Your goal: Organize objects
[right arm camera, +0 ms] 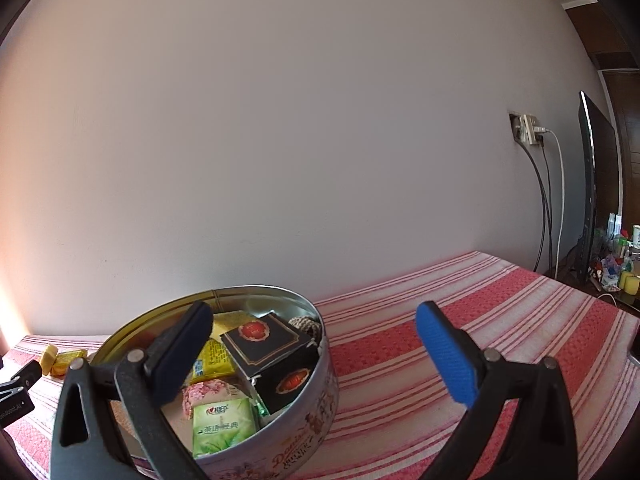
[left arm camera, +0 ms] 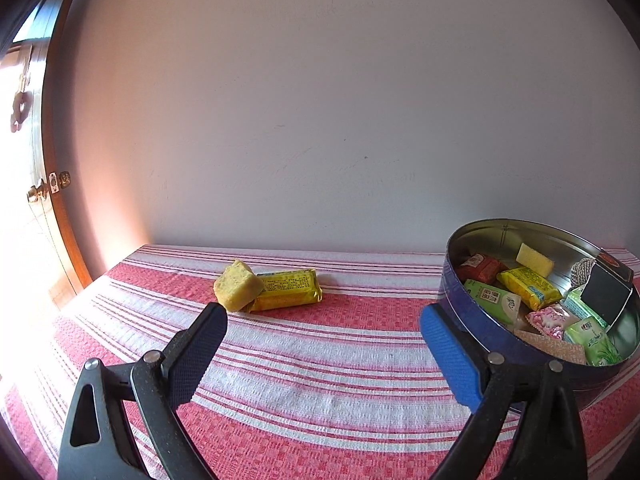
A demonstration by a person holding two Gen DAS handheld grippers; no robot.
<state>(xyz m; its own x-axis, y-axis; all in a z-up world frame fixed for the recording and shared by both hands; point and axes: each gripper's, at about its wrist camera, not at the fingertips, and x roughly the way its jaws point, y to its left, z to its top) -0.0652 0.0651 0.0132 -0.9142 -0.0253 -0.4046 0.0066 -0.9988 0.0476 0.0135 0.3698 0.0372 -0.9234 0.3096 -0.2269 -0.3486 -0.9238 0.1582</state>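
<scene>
Desk (left arm camera: 320, 360) w/ red-and-white striped cloth fills the lower half of both views, white wall behind.

1 round tin (left arm camera: 472, 320), lid off, sits on the desk at abt 3 o'clock in left wrist view, abt 7 o'clock in right wrist view (right arm camera: 296, 412). Inside: 1 black box (right arm camera: 272, 344), biggest item, leaning on the far wall; 2 green packets (left arm camera: 490, 300) (left arm camera: 594, 340); 1 yellow packet (left arm camera: 528, 288); 1 pink packet (left arm camera: 550, 320); 1 red packet (left arm camera: 482, 268); 1 yellow cake (left arm camera: 534, 260) at the far side. More may be hidden under.

Outside the tin, 2 items at abt 11 o'clock of left gripper (left arm camera: 324, 324), touching: 1 yellow wrapped bar (left arm camera: 290, 290) flat on the cloth, 1 bare yellow cake (left arm camera: 238, 286) tilted against its left end.

Left gripper: jaws wide apart, holding nothing. Right gripper (right arm camera: 312, 320): jaws wide apart, nothing held, left jaw over the tin.
</scene>
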